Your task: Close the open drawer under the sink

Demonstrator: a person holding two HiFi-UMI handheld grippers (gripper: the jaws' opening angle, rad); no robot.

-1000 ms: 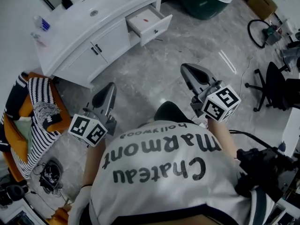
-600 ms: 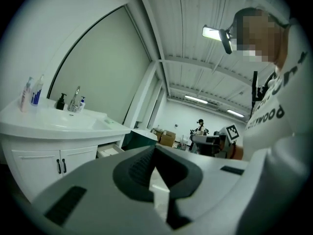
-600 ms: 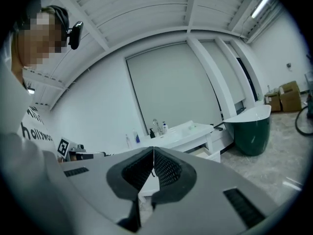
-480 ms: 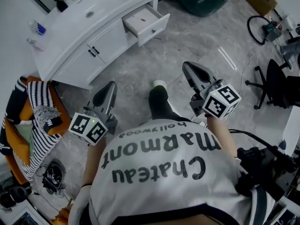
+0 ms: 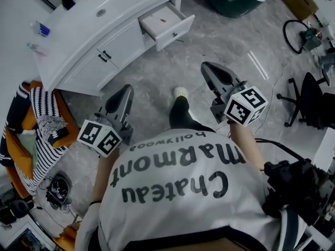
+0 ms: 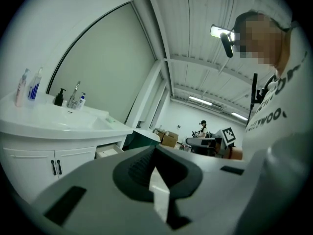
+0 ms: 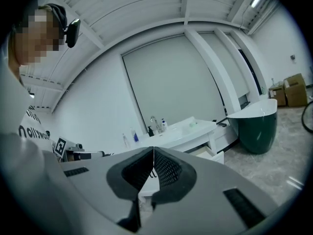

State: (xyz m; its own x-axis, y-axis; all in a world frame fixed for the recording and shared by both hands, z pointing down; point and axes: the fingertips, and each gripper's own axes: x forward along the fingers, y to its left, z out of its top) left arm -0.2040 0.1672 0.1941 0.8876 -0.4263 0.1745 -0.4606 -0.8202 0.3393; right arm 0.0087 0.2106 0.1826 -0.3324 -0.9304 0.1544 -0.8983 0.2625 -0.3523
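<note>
Closing not begun — the drawer (image 5: 166, 22) stands pulled out, seemingly untouched, well apart from the left gripper (image 5: 119, 99) and right gripper (image 5: 215, 76), jaws pressed together, empty.

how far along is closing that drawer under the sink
Done: nothing yet. The drawer stands pulled out of the vanity. In hand: the left tongs and right tongs are both shut and empty, held above the floor, well apart from the vanity. Left: reach the drawer front and push it in flush.
</note>
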